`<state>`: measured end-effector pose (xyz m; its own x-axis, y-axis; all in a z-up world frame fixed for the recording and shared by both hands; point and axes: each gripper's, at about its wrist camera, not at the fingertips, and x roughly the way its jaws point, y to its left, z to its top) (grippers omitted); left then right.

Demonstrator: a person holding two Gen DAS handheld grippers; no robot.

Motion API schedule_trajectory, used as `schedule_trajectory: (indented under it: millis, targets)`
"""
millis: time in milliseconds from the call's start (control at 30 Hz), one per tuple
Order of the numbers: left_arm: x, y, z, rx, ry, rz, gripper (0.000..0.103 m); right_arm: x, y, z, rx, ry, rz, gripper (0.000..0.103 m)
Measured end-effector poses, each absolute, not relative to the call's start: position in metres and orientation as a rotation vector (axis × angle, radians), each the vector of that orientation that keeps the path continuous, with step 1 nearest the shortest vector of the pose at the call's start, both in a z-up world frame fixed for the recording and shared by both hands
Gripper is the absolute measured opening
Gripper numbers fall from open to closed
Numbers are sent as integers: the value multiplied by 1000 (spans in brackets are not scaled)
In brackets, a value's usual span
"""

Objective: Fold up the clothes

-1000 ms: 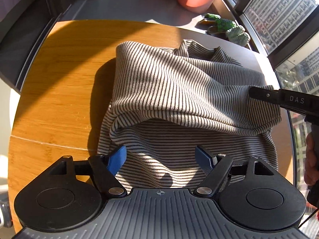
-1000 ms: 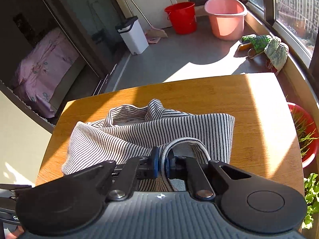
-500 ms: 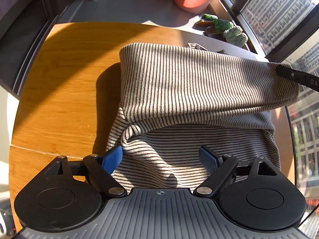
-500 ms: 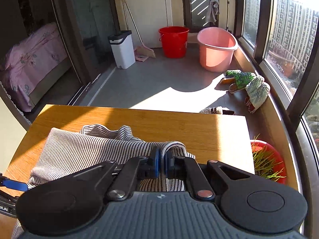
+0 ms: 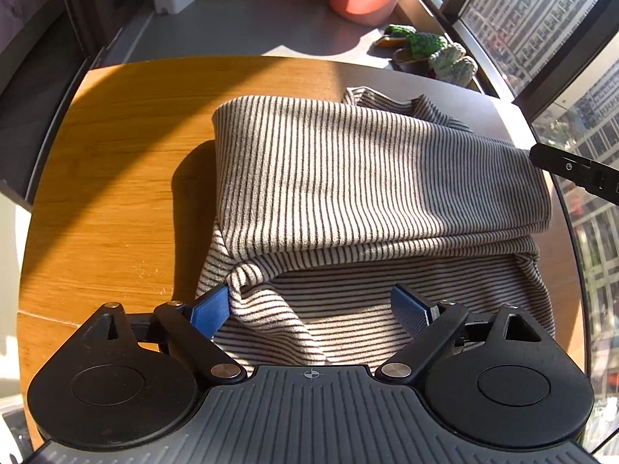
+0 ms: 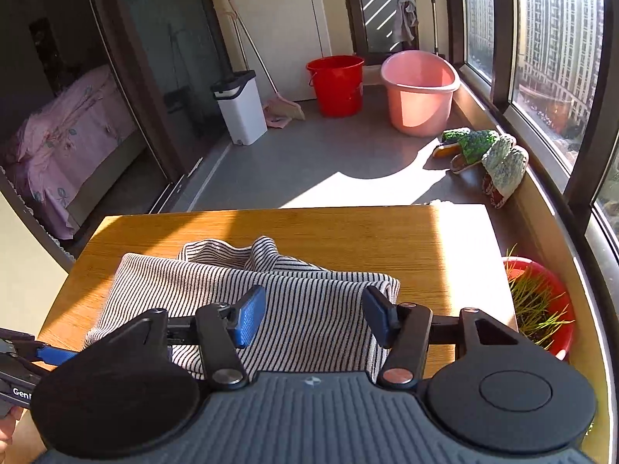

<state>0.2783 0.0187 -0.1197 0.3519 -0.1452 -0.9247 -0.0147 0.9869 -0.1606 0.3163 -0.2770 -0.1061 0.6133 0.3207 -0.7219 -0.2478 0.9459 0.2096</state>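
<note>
Your left gripper (image 5: 315, 309) sits with its blue pads spread wide at the near edge of the striped garment (image 5: 348, 193), one pad touching a bunched fold. Your right gripper (image 6: 314, 315) is likewise spread apart above the cloth, gripping nothing. That garment lies folded over itself on the wooden table (image 5: 116, 147).

Right claw (image 6: 314, 316) agape above striped garment (image 6: 216, 290) on wooden table (image 6: 445, 247).
</note>
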Motion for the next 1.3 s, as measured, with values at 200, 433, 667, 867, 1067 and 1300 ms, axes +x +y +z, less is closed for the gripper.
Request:
schedule_trajectory:
  millis: [200, 433, 667, 867, 1067, 1300]
  targets:
    - [274, 20, -123, -129, 1216, -81, 94, 315, -256, -151, 81, 972, 386, 77]
    - [259, 25, -120, -125, 1200, -9, 95, 300, -241, -158, -26, 903, 447, 102]
    - [225, 24, -113, -100, 1006, 25, 100, 273, -234, -162, -166, 803, 449, 103]
    - [202, 12, -143, 56, 884, -32, 103, 242, -224, -175, -305, 655, 407, 103]
    - [180, 25, -168, 19, 760, -63, 103, 232, -230, -179, -273, 603, 407, 103]
    - [153, 32, -170, 31, 719, -89, 103, 197, -220, -178, -280, 595, 359, 103]
